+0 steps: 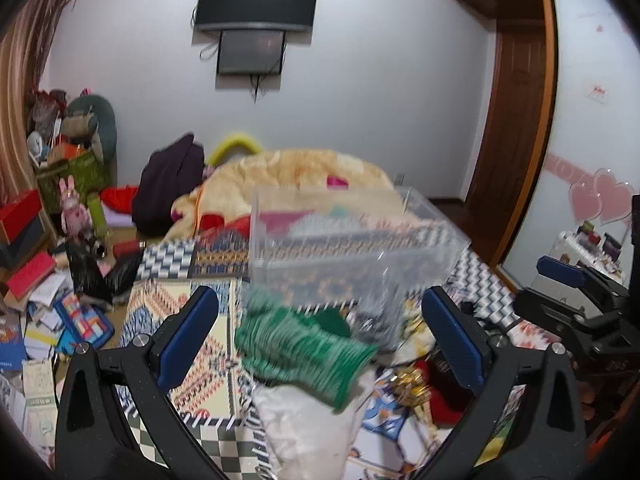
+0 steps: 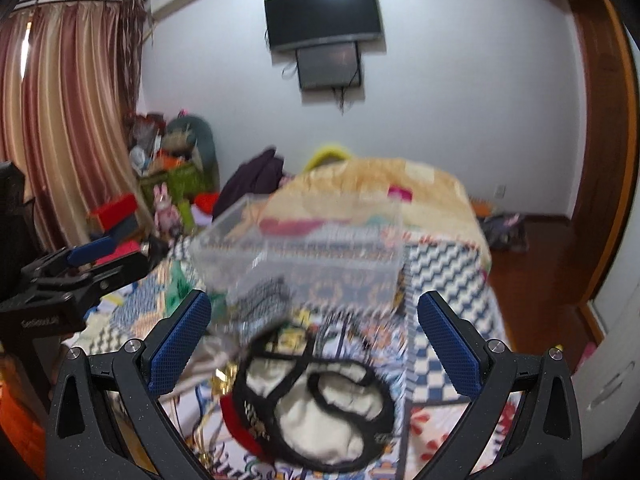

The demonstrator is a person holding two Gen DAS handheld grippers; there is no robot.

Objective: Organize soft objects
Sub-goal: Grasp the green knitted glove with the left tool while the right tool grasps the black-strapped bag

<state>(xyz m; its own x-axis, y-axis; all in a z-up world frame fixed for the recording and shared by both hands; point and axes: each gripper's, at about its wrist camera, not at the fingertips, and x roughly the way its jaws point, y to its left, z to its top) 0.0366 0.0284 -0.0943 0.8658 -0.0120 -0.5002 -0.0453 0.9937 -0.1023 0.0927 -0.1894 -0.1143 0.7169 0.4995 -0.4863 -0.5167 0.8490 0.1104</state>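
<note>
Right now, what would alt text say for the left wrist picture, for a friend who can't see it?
An open left gripper with blue pads hovers over a green ribbed knit piece lying on a white cloth on a patterned bedspread. Beyond stands a clear plastic box, blurred. The right gripper shows at the right edge.

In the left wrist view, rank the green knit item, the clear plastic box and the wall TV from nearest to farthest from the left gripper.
From the left gripper:
1. Green knit item, on the patterned bedspread between the open fingers.
2. Clear plastic box, just beyond it, further up the bed.
3. Wall TV, high on the far wall.
</note>
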